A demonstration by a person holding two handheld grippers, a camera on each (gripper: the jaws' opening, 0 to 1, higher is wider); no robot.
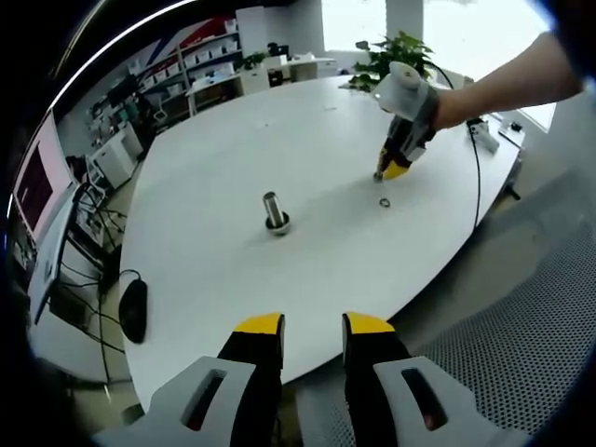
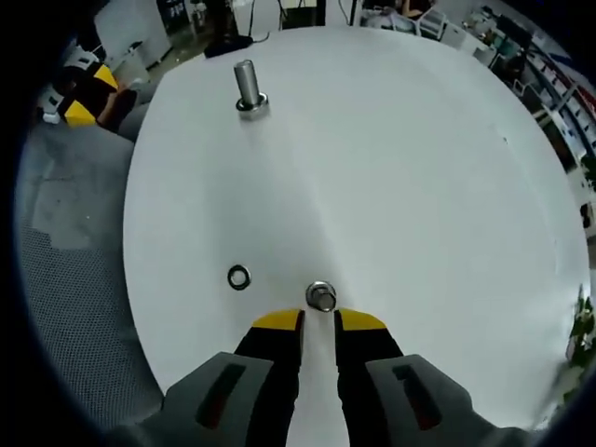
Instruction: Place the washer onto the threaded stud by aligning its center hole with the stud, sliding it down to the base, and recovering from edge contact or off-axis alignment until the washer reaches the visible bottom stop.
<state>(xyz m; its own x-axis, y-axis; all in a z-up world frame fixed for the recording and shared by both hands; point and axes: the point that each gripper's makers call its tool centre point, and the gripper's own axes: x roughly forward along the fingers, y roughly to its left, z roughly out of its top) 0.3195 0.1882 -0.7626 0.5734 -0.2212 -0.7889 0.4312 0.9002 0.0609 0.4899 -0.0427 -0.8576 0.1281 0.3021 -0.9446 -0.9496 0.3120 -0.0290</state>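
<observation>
**Reaching for the washer**

White table (image 2: 419, 186) spreads wide, threaded stud (image 2: 248, 89) upright at upper left of my right gripper view. My right gripper (image 2: 319, 321) hovers, jaws slightly parted, over a metal piece (image 2: 321, 296); washer (image 2: 238, 277) lies lower left. Left gripper (image 1: 313, 324) waits open, empty. Next, I judge: shift left, pinch it.

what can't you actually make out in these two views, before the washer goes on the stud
- Threaded stud: its threads are too small and far off in both views.
- Small metal piece at the right gripper tips: too small to identify, or to tell whether it is touched, in the right gripper view.
- Washer: lying on the table; surface detail too small.
- Black object at the table edge, left gripper view: too dark to name.
</observation>
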